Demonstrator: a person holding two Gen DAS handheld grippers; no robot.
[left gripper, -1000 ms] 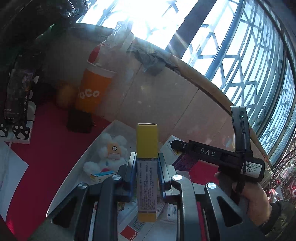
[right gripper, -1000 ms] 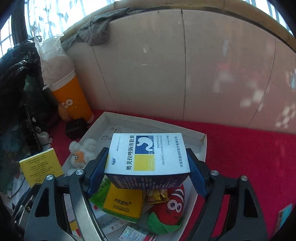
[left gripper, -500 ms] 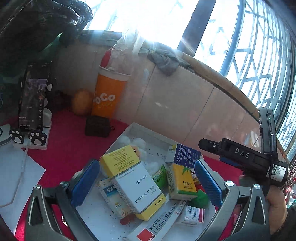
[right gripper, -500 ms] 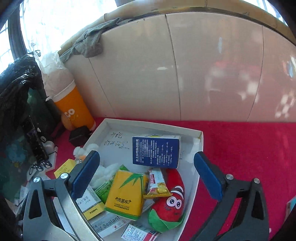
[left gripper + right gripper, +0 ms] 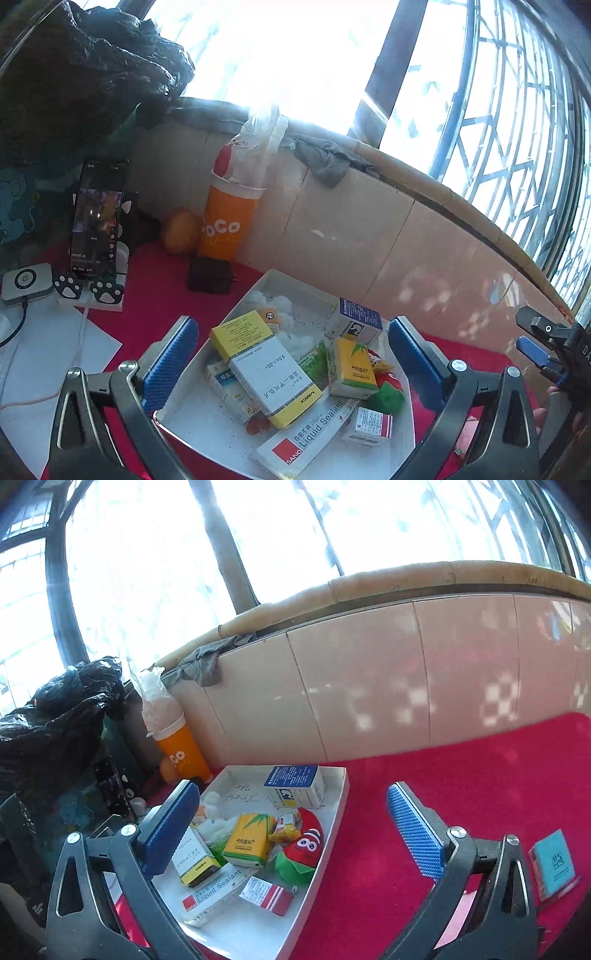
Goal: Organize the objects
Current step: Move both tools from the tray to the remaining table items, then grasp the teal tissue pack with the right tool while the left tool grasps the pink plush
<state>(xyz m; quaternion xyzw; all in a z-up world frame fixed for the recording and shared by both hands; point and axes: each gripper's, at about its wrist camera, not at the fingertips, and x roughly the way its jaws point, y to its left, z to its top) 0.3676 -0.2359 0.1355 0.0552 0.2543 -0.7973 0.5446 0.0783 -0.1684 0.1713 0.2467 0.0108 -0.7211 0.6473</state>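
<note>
Both tongs gape wide and empty — left gripper [image 5: 291,358] and right gripper [image 5: 295,827] — above the white tray [image 5: 332,834] of medicine boxes [image 5: 271,369].

Each camera sits behind its own tool, looking forward and slightly down between the spread fingers. The left tool [image 5: 291,354] has the white tray [image 5: 207,413] close ahead between its fingers; the right tool [image 5: 291,830] sees the tray [image 5: 332,823] ahead-left. Both views share the tray, orange cup [image 5: 225,221], red bench [image 5: 461,775] and tiled wall [image 5: 369,683].
</note>
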